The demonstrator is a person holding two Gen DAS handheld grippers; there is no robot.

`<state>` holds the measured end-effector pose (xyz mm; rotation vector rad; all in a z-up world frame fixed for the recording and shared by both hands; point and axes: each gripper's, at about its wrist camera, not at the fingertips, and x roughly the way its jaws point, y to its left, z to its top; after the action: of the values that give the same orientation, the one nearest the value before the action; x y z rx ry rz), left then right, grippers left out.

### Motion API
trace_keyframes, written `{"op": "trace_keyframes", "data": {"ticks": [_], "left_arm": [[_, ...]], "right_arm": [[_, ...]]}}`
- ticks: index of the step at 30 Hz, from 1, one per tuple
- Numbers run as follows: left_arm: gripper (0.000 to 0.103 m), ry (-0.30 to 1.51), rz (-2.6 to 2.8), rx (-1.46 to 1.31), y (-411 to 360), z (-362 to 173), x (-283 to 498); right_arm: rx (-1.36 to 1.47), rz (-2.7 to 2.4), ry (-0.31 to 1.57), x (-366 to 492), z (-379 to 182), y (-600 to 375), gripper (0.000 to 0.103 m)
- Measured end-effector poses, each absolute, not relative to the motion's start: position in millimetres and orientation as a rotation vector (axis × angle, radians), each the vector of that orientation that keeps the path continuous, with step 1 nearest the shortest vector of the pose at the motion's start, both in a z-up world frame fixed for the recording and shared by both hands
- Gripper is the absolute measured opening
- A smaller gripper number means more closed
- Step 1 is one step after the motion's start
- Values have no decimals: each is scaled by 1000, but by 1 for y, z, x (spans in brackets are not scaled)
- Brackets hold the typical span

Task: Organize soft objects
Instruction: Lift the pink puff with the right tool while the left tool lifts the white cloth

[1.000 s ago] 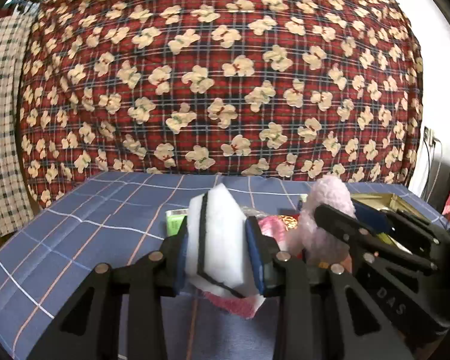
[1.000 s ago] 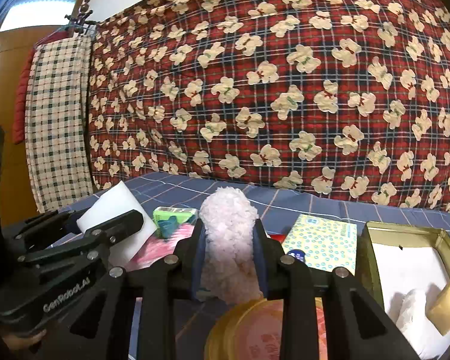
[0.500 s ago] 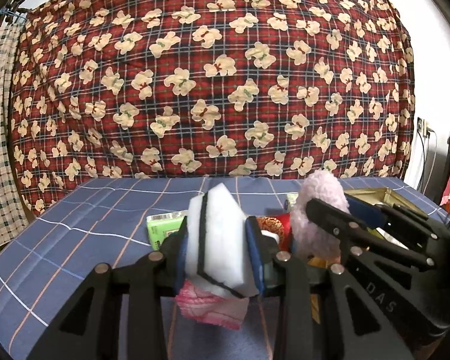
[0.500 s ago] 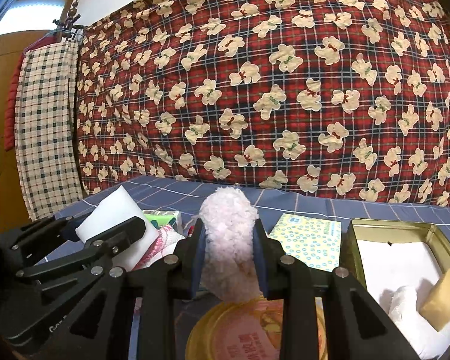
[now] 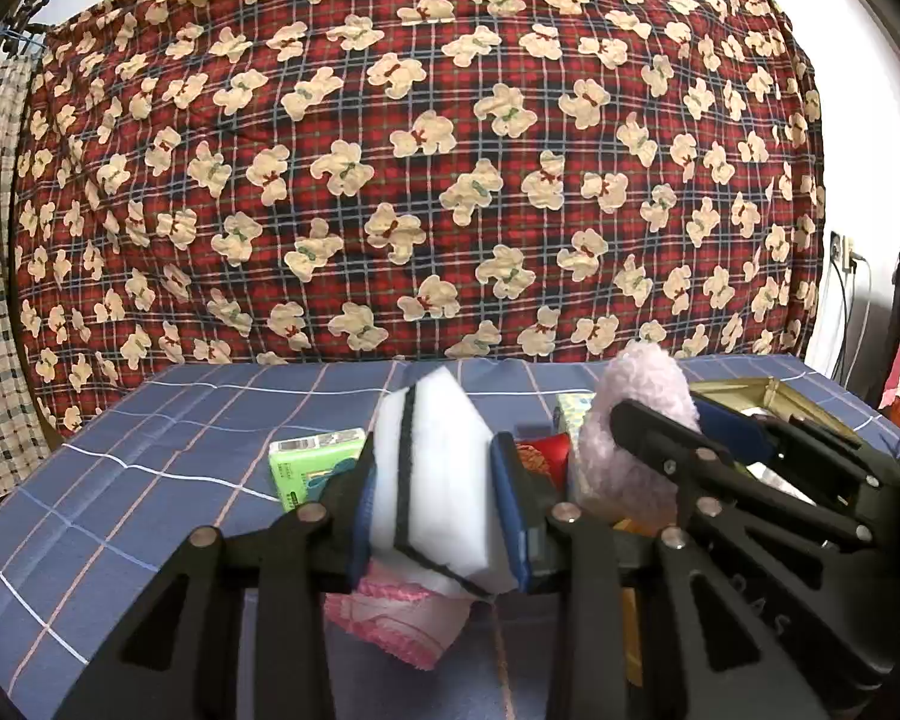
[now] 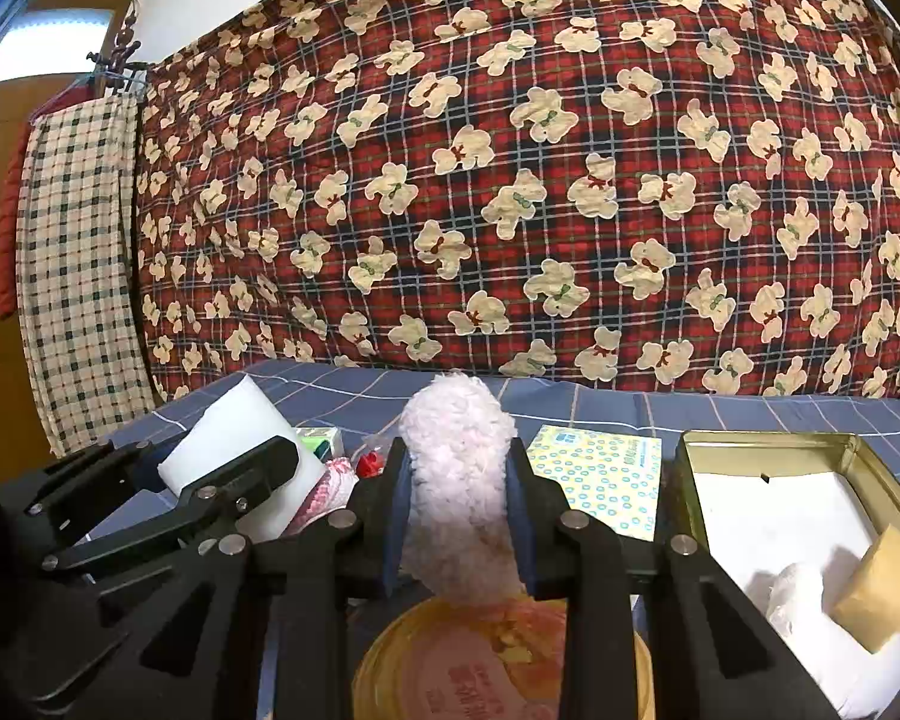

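Since a second ago the left hand-held gripper (image 5: 438, 501) has drifted sideways over the worktop (image 5: 150, 456): the green packet (image 5: 315, 465) now shows clear at its left, and the pink cloth (image 5: 390, 615) lies right under its fingers. Between the blue pads sits a white sponge block (image 5: 435, 480) with a thin dark layer through it, firm-edged and tilted, clamped at a narrow opening. Just to its right, nearly touching, the right hand-held gripper (image 6: 457, 516) pinches a fluffy pale-pink plush piece (image 6: 457, 480), rounded and woolly, standing upright between its pads and bulging above them. Below it lies a round gold-rimmed lid (image 6: 498, 654) with a pink face. Right of that stands an open gold metal tin (image 6: 690, 468) lined in white, holding a white crumpled soft thing (image 6: 810, 612) and a yellow sponge-like block (image 6: 882, 588). A dotted paper packet (image 6: 600, 474) lies flat between plush and tin. The blue checked cloth covers the worktop.
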<state>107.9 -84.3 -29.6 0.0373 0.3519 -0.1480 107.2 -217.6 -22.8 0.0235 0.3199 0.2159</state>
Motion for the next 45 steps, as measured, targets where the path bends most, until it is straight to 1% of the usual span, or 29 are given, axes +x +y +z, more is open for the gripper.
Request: {"op": "trace_keyframes", "data": {"ticks": [6, 10, 15, 21, 33, 45], "left_arm": [[33, 329, -150, 26, -84, -29, 105], [33, 274, -144, -41, -72, -25, 98], [33, 270, -126, -103, -58, -24, 99], [33, 245, -131, -28, -76, -23, 94], [33, 313, -167, 37, -103, -28, 111], [33, 331, -188, 68, -117, -29, 116]], "right_arm": [[43, 203, 318, 107, -23, -222, 32], [64, 204, 313, 107, -22, -227, 32], [63, 200, 309, 107, -22, -228, 32], [66, 171, 299, 106, -21, -233, 32], [65, 86, 316, 106, -22, -240, 32], [94, 62, 315, 102, -21, -247, 32]]}}
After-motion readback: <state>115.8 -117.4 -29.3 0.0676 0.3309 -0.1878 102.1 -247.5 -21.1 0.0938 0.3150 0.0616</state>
